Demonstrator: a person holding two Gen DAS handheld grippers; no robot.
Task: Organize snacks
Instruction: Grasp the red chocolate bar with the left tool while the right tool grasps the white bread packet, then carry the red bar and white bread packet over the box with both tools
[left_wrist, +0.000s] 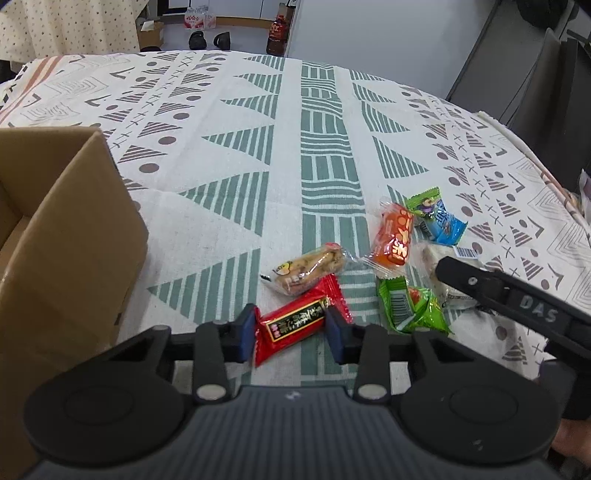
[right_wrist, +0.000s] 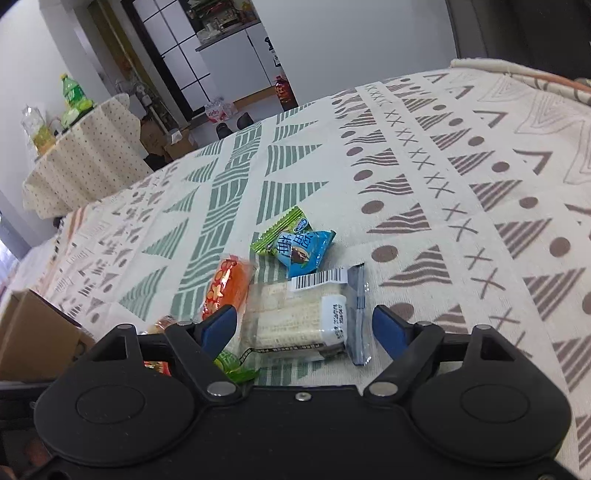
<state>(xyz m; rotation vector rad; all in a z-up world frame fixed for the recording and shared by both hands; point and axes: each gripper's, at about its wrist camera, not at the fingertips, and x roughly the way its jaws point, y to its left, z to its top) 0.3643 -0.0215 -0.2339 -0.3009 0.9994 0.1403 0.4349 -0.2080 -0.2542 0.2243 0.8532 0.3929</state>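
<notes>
- Cardboard box (left_wrist: 70, 236) at far left on the patterned tablecloth (left_wrist: 229, 122), flaps up, inside mostly hidden.
- Red snack packet (left_wrist: 295, 321) with black-and-gold label, lying flat just right of the box, crimped ends fanned out.
- Left gripper (left_wrist: 291, 330) tilted steeply down over it, blue pads (left_wrist: 246, 332) drawn in narrow against both sides of the red packet, pressing its wrapper.
- Clear-wrapped nut bar (left_wrist: 306, 267) just beyond the red packet, close to it.
- Orange packet (left_wrist: 393, 236) next to the right, angled upright against the pile.
- Green packet (left_wrist: 410, 306) crumpled below the orange one, barcode facing up.
- Green-and-blue packet (left_wrist: 436, 218) farthest back in the cluster, touching the orange one.
- Clear packet of pale wafers (right_wrist: 303, 317) with barcode sticker, lying flat at the right end of the pile.
- Right gripper (right_wrist: 306, 328) angled down and rolled slightly, reaching in from the right; jaws spread wide on either side of the wafer packet, pads clear of the wrapper, nothing gripped.
</notes>
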